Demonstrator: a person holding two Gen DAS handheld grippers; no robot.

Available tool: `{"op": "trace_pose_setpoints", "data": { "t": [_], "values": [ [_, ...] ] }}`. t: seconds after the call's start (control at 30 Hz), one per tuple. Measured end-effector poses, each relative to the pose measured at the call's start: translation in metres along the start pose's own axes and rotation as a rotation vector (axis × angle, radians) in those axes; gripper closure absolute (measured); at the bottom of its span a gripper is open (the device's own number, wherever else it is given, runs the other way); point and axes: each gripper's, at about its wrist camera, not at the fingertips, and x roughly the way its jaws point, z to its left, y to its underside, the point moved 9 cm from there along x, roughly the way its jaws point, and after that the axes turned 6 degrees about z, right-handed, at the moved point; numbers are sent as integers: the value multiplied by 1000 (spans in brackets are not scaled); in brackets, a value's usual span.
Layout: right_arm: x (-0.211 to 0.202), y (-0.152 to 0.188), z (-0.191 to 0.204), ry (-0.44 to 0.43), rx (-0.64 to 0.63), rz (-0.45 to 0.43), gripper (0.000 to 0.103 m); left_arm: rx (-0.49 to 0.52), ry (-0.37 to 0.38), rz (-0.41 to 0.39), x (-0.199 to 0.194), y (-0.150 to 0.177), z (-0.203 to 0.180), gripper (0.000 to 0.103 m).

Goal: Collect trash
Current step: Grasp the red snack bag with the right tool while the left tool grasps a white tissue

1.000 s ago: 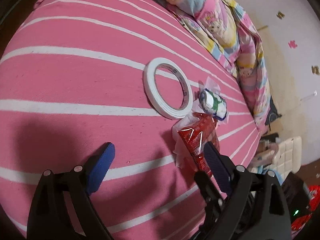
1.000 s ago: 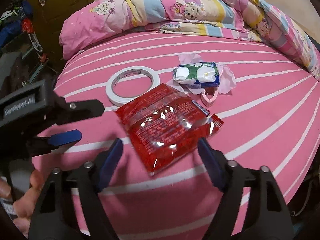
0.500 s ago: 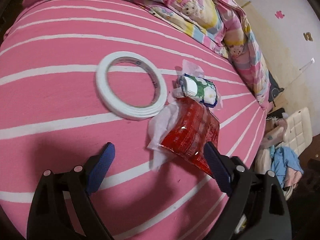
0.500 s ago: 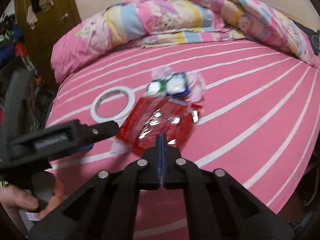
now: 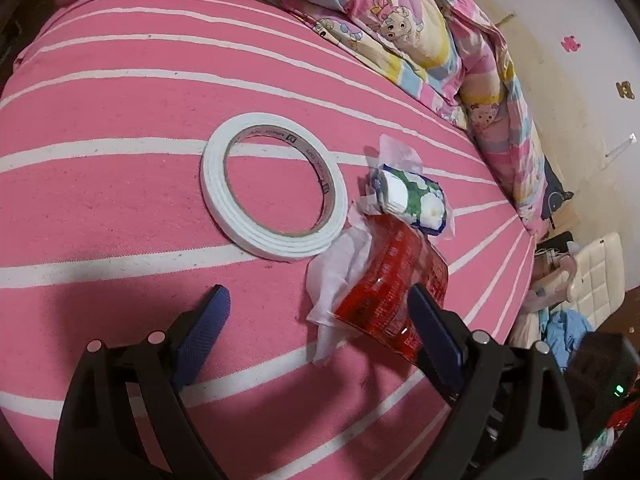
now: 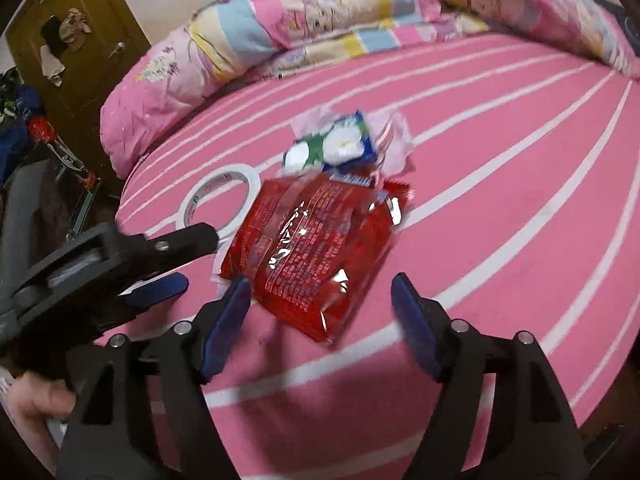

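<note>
Having just reopened after snapping shut, right tongs (image 6: 320, 320) gape empty beside red wrapper (image 6: 316, 252) lying loose on bed (image 6: 500, 208); left tongs (image 5: 316, 328) likewise apart; regrasp needed.

You face a bed (image 5: 120, 92) with a pink sheet striped in white and a cartoon-print quilt (image 6: 320, 4) bunched along its far edge. A brown door (image 6: 80, 20) stands behind it, and a cream wall (image 5: 580, 80) carries small stickers (image 5: 570, 43).
</note>
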Motion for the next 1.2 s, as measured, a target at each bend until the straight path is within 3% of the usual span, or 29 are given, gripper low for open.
{"op": "trace_pose_setpoints", "data": {
  "t": [0.07, 0.13, 0.2, 0.23, 0.37, 0.7, 0.77, 0.8, 0.87, 0.93, 0.97, 1.0, 1.03, 1.2],
  "values": [
    [11, -3, 0, -7, 17, 13, 32, -2, 3, 6, 0, 2, 1, 16],
    [21, -4, 0, -23, 28, 35, 46, 1, 2, 11, 1, 1, 1, 16],
    [19, -8, -4, 12, 25, 17, 86, 5, -1, 11, 2, 1, 0, 16],
    [18, -9, -6, 20, 22, 12, 93, 10, -2, 12, 3, 1, -2, 16],
    [6, -12, -15, 37, 23, -24, 99, 34, 0, 11, 10, 0, -9, 16],
    [-39, -6, -57, 139, 33, -85, 100, 114, -99, -25, 25, -4, -20, 17],
    [-45, -1, -64, 146, 36, -85, 100, 150, -164, -48, 28, -5, -19, 31],
    [-46, 1, -65, 147, 37, -85, 100, 175, -205, -61, 30, -6, -18, 43],
    [-50, 5, -69, 149, 39, -86, 100, 201, -238, -72, 31, -6, -17, 52],
    [-53, 8, -71, 151, 42, -88, 100, 224, -259, -77, 31, -6, -18, 70],
    [-55, 9, -72, 145, 49, -90, 100, 225, -242, -69, 31, -5, -18, 76],
    [-57, 10, -73, 143, 55, -96, 100, 213, -205, -56, 30, -3, -19, 94],
    [-58, 11, -73, 142, 56, -100, 100, 198, -164, -35, 32, 0, -20, 102],
    [-70, 14, -71, 111, 64, -115, 100, 169, -56, -37, 23, 13, -30, 103]
  ]
}}
